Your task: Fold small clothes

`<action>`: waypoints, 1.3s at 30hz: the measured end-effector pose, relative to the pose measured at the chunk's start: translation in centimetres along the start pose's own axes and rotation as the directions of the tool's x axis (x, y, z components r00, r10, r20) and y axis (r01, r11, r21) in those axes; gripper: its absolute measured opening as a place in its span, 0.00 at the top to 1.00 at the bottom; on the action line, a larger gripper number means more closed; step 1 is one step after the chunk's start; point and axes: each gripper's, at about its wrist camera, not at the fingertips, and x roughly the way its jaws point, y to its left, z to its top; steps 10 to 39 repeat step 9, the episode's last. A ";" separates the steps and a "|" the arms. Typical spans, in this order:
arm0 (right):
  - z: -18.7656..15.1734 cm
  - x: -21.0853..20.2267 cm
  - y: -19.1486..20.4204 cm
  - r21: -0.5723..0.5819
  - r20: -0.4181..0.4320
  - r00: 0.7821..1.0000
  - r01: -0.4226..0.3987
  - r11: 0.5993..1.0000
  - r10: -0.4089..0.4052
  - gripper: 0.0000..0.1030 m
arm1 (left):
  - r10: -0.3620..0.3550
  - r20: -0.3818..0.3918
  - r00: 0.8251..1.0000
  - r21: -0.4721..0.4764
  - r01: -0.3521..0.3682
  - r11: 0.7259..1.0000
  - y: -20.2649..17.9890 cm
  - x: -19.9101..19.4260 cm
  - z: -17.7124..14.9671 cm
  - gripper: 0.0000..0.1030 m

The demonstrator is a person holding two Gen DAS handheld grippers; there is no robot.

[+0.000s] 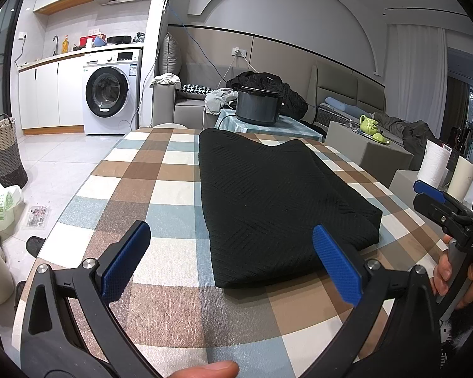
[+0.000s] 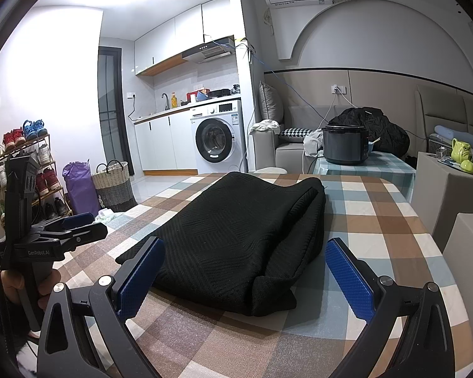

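A black knit garment [image 1: 274,201] lies folded in a long thick rectangle on the checked tablecloth [image 1: 160,170]; it also shows in the right wrist view [image 2: 236,239]. My left gripper [image 1: 231,234] is open and empty, just short of the garment's near end, its right finger beside the near right corner. My right gripper [image 2: 244,252] is open and empty, its blue pads either side of the garment's near end without touching it. The right gripper also shows at the right edge of the left wrist view [image 1: 432,195]; the left gripper shows at the left of the right wrist view [image 2: 75,223].
A dark rice cooker [image 2: 345,145] stands on a small side table beyond the table's far edge. A green teapot [image 2: 462,152] sits on a grey block at the right. A woven basket [image 2: 113,186], a purple bag and a shoe rack [image 2: 25,170] stand on the floor at the left.
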 end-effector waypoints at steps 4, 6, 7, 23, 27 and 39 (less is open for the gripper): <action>0.0 0.1 0.0 0.000 0.001 1.000 0.000 1.000 0.000 0.00 | 0.001 0.000 1.000 0.000 -0.001 1.000 0.0 0.0 0.0 0.00; 0.0 0.0 0.0 0.000 0.001 1.000 0.000 1.000 0.000 0.00 | 0.000 0.001 1.000 0.000 0.000 1.000 0.0 0.0 0.0 0.00; 0.0 0.1 0.0 0.000 0.001 1.000 0.001 1.000 -0.001 0.00 | 0.000 0.002 1.000 0.000 0.000 1.000 0.0 0.0 0.0 0.00; 0.0 0.0 0.0 0.000 0.001 1.000 0.000 1.000 0.000 0.00 | 0.004 0.001 1.000 -0.001 -0.004 1.000 0.0 0.0 0.0 0.00; 0.0 0.0 0.0 0.000 0.001 1.000 0.000 1.000 0.000 0.00 | 0.004 0.001 1.000 -0.001 -0.004 1.000 0.0 0.0 0.0 0.00; 0.0 0.0 0.0 0.000 0.001 1.000 0.000 1.000 0.000 0.00 | 0.004 0.001 1.000 -0.001 -0.004 1.000 0.0 0.0 0.0 0.00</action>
